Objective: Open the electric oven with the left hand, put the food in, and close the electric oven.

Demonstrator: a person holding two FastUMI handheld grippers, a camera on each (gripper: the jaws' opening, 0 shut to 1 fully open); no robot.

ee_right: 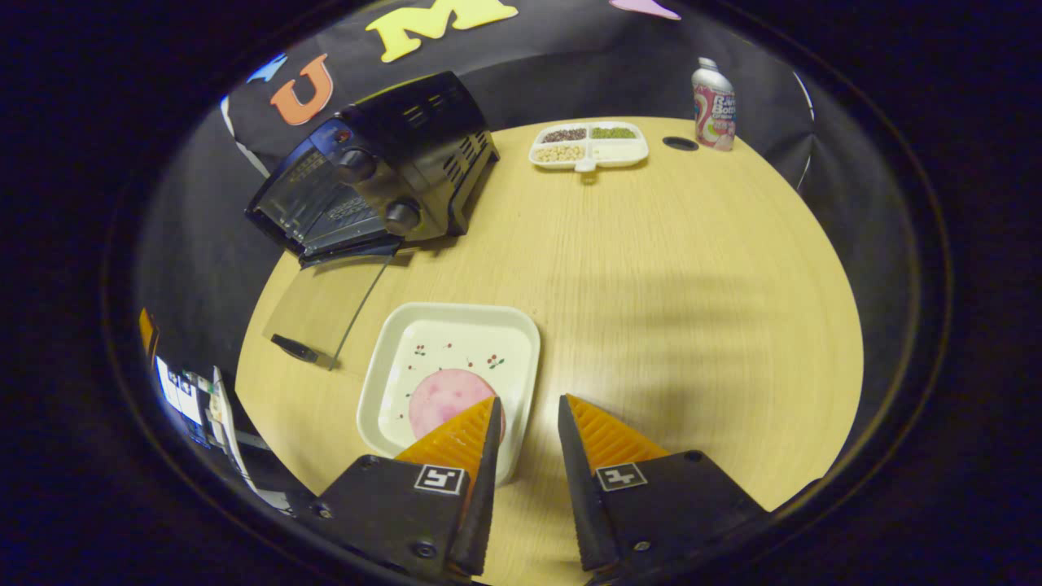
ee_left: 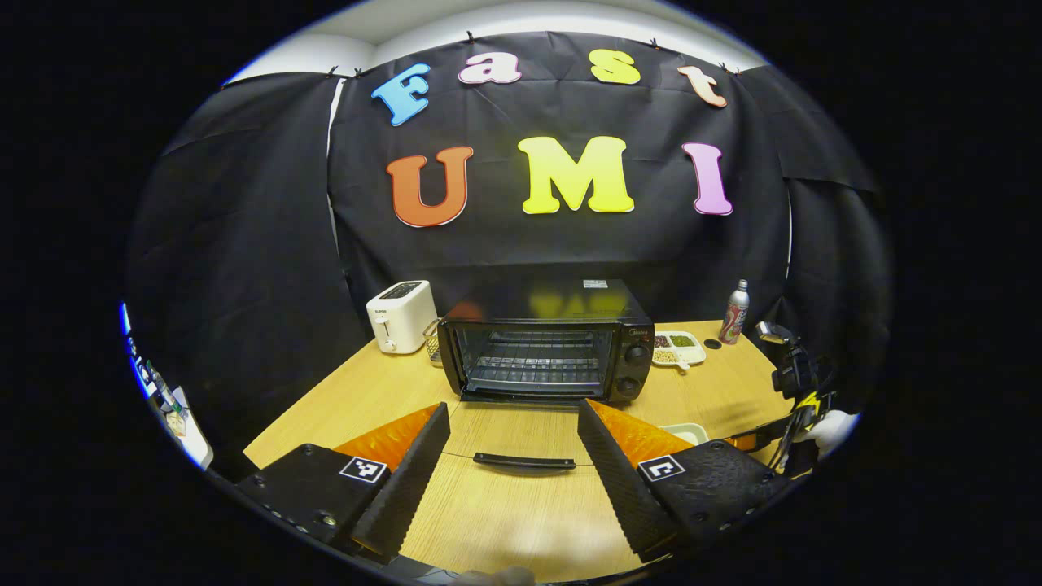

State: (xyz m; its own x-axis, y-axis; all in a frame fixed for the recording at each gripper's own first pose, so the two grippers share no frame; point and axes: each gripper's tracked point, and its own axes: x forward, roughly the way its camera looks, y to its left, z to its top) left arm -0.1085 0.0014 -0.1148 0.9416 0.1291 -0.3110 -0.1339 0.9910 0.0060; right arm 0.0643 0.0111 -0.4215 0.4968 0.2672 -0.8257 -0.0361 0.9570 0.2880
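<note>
Above the plate point(ee_right: 383, 382) hovers the right tool point(ee_right: 527, 411), parted, empty, tilted downward.

Black cloth wall point(ee_left: 244, 244) behind light wood table point(ee_right: 692, 285).

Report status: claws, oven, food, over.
Left claw open, facing oven, door down. Right claw open above plate with pink food. Table path clear.
</note>
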